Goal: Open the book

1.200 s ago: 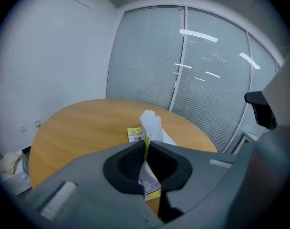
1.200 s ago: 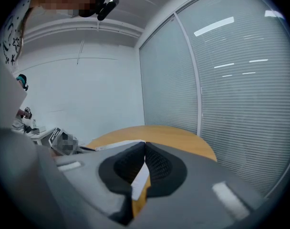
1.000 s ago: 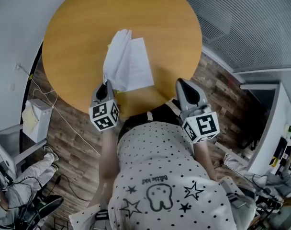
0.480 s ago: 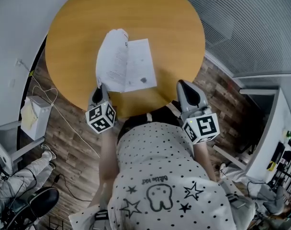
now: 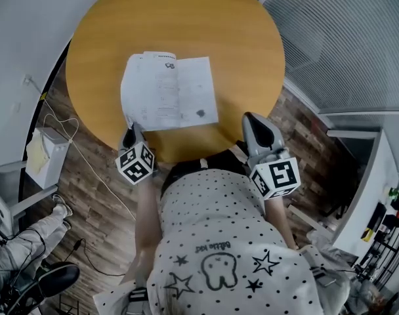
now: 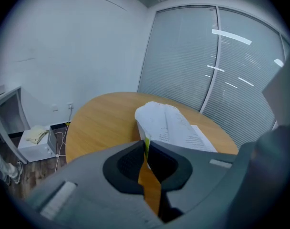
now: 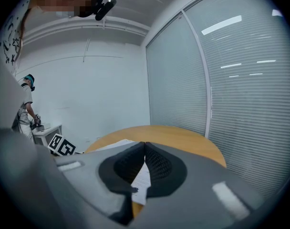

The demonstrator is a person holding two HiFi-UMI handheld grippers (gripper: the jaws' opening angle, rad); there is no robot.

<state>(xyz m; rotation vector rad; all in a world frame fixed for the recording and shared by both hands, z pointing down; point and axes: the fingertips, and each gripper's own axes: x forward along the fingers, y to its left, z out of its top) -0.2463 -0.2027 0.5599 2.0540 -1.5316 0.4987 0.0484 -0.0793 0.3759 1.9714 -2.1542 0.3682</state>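
The book (image 5: 170,92) lies open on the table (image 5: 219,31). The left gripper (image 5: 129,135), at the table's 7 o'clock edge, pinches the book's corner. The right gripper (image 5: 252,120), at 5 o'clock, is pressed together and empty.

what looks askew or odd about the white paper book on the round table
The white paper book lies open, but its left page bulges up instead of lying flat, its corner pinched in the shut left gripper. Nothing looks torn or spilled.
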